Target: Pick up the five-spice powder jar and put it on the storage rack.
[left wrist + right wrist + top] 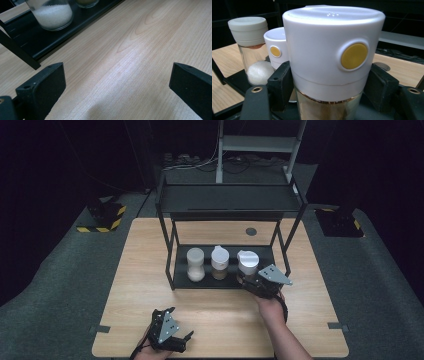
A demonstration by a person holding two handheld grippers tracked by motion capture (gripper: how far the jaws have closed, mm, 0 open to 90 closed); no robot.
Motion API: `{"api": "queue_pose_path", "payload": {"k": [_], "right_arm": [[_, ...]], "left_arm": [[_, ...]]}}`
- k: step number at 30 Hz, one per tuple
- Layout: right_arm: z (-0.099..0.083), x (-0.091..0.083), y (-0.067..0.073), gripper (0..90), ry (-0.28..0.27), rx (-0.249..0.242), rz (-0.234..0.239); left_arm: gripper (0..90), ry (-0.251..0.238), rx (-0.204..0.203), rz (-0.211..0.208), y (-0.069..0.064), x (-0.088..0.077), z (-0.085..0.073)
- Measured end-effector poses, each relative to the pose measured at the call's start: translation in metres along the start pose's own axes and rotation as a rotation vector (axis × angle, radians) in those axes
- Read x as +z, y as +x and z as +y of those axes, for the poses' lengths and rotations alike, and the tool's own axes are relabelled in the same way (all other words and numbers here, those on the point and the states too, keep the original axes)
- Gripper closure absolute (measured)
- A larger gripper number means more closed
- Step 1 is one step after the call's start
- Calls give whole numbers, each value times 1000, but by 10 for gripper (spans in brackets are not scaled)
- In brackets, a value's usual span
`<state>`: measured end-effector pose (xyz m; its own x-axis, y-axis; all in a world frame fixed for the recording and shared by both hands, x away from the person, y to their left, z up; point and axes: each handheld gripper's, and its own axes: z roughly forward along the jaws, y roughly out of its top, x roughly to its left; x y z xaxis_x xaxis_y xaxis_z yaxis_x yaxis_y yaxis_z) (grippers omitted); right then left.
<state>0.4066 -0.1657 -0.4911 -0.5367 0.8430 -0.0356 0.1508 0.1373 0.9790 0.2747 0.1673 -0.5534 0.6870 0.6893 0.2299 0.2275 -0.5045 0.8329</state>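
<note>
Three spice jars stand on the lower shelf of a black rack (172, 270). My right gripper (250, 280) is shut on the rightmost jar (247, 261). In the right gripper view this jar (332, 50) has a white cap with a yellow dot and a glass body, and the gripper (331, 83) presses it from both sides just below the cap. Beside it are a second white-capped jar (275, 47) and a grey-lidded jar of white powder (252, 50). My left gripper (177, 324) rests open near the table's front edge, with bare wood between the jaws of the gripper (117, 75).
The rack's upper shelf (230, 200) overhangs the jars, with slim black posts at the corners. A round grommet (251, 231) sits in the wooden table (145, 285) behind the rack. Dark carpet surrounds the table. The powder jar (51, 12) lies ahead of the left gripper.
</note>
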Motion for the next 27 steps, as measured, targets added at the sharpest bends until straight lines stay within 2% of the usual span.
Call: {"api": "queue_pose_path", "payload": {"k": [16,27], "right_arm": [[-9,16,-6,303,19,-3,-21],[-15,29,-7,303,38,-4,-31]], "left_arm": [[8,-9,12,-4,-1,-1,0],[8,-13,6,-5,0,-1,-1]]}}
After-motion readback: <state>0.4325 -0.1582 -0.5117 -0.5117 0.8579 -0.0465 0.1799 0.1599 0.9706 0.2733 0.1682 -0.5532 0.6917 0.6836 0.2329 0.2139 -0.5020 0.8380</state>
